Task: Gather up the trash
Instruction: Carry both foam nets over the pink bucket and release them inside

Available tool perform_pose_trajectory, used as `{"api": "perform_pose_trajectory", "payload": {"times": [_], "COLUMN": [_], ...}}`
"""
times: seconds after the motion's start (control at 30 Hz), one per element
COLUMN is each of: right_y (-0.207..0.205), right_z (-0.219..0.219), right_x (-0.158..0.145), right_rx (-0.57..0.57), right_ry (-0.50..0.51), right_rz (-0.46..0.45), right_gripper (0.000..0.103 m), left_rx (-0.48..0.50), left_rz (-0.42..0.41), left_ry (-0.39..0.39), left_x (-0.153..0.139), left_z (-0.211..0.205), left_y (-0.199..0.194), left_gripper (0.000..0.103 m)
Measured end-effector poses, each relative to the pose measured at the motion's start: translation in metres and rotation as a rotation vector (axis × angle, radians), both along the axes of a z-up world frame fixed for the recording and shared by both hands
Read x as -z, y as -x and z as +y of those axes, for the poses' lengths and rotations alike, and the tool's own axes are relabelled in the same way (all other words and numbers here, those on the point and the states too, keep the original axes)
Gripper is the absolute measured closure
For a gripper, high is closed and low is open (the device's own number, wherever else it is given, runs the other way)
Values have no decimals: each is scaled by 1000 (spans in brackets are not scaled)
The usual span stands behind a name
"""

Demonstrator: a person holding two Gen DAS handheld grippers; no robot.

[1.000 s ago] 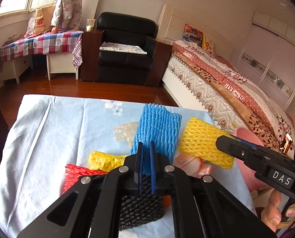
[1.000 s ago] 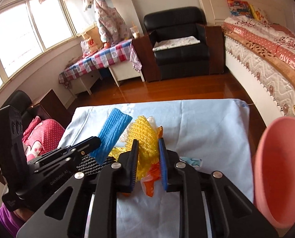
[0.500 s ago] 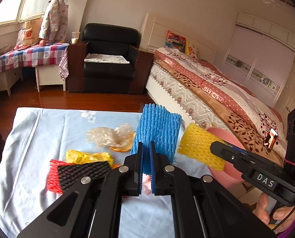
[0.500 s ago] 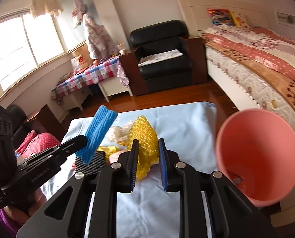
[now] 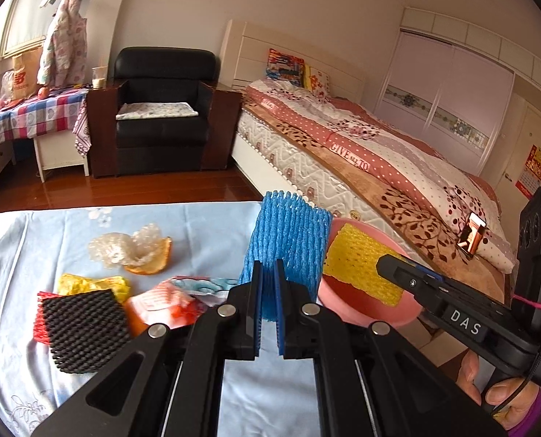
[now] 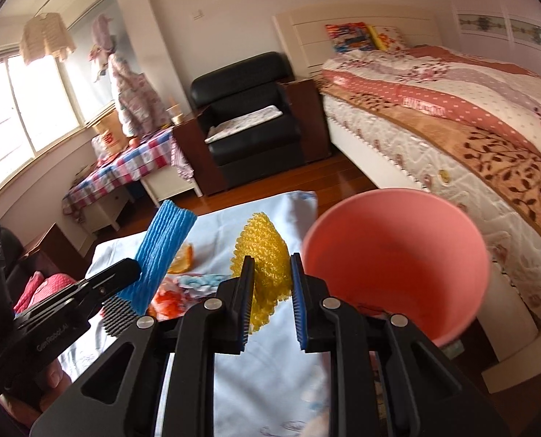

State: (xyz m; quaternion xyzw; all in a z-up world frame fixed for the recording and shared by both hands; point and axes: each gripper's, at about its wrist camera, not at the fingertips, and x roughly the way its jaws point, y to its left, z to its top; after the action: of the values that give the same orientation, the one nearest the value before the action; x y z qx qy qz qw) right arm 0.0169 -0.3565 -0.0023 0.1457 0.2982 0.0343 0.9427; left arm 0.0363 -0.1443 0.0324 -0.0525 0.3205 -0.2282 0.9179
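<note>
Blue foam-net sleeve [image 5: 286, 251] stands upright at frame centre, clamped in the left gripper [image 5: 269, 304]; the right gripper [image 6: 270, 293], pitched downward, grips a yellow foam-net sleeve [image 6: 265, 266] just left of the pink plastic bin [image 6: 394, 255].

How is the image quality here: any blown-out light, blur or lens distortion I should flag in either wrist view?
Right wrist view: the window is blown out to white and the armchair and far room are slightly smeared; the pink bin stays readable. Left wrist view: evenly lit and sharp, with the blue foam net crisp. Both views: strong fisheye bending with dark corners.
</note>
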Motion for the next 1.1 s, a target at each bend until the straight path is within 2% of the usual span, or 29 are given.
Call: {"api": "perform_pose_trajectory", "payload": {"times": [0.27,0.53,1.1], "right_y": [9,11,-5], "right_z": [-45,-72,-92], "right_x": [6,17,33], "right_rx": [103,158,206], "right_ry": [5,15,38], "right_rz": [16,38,84], "right_gripper": [83,83,83], "left_rx": [74,103,111], "left_rz": [-2,31,87], "left_ry": [-40,-82,-124], "left_x": [3,18,42], "left_z": [-53,-99,-140], "left_y": [4,-4,-40], "left_gripper": [98,98,97]}}
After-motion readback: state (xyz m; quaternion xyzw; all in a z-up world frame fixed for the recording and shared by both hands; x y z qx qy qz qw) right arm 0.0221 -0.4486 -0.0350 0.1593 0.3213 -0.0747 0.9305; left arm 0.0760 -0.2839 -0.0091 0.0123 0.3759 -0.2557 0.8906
